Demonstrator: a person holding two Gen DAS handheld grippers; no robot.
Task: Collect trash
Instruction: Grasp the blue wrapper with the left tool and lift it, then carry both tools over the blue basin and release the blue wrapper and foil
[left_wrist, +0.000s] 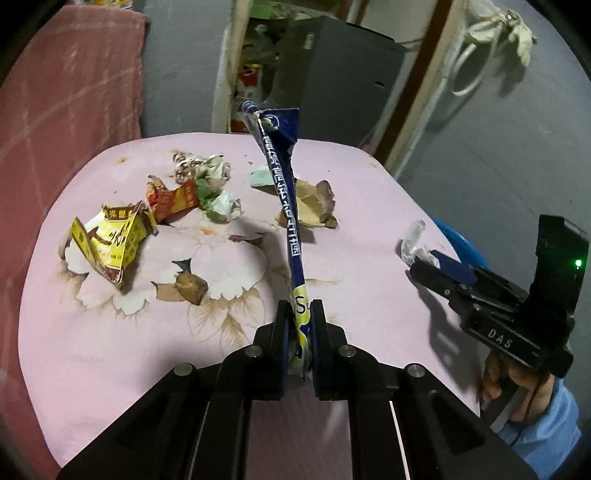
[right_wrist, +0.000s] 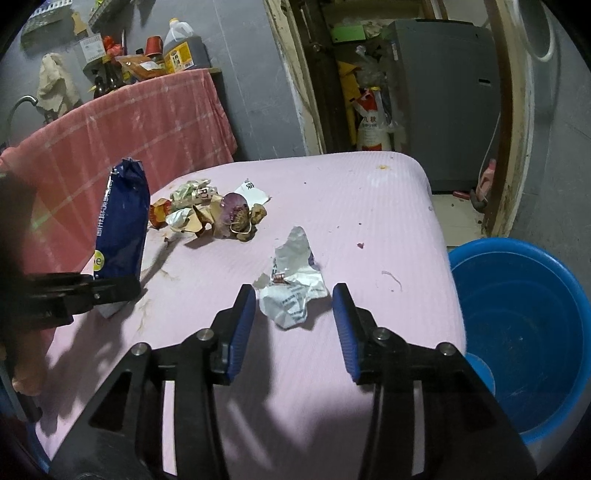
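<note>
My left gripper (left_wrist: 300, 314) is shut on the lower end of a long dark-blue snack wrapper (left_wrist: 284, 177), which stands up from the pink table cloth (left_wrist: 110, 350). The right wrist view shows that blue wrapper (right_wrist: 120, 221) at the left, clamped by the left gripper (right_wrist: 107, 290). My right gripper (right_wrist: 293, 291) is open, its blue pads on either side of a crumpled silver-white wrapper (right_wrist: 291, 280) that lies on the table without being pressed. In the left wrist view the right gripper (left_wrist: 421, 264) is at the table's right edge.
A pile of trash lies mid-table: a yellow packet (left_wrist: 107, 240), a red wrapper (left_wrist: 171, 199), crumpled paper (left_wrist: 214, 184) and brown peels (left_wrist: 314, 206). A blue bucket (right_wrist: 480, 251) stands on the floor beside the table's right edge. A red-clothed counter (right_wrist: 129, 122) is behind on the left.
</note>
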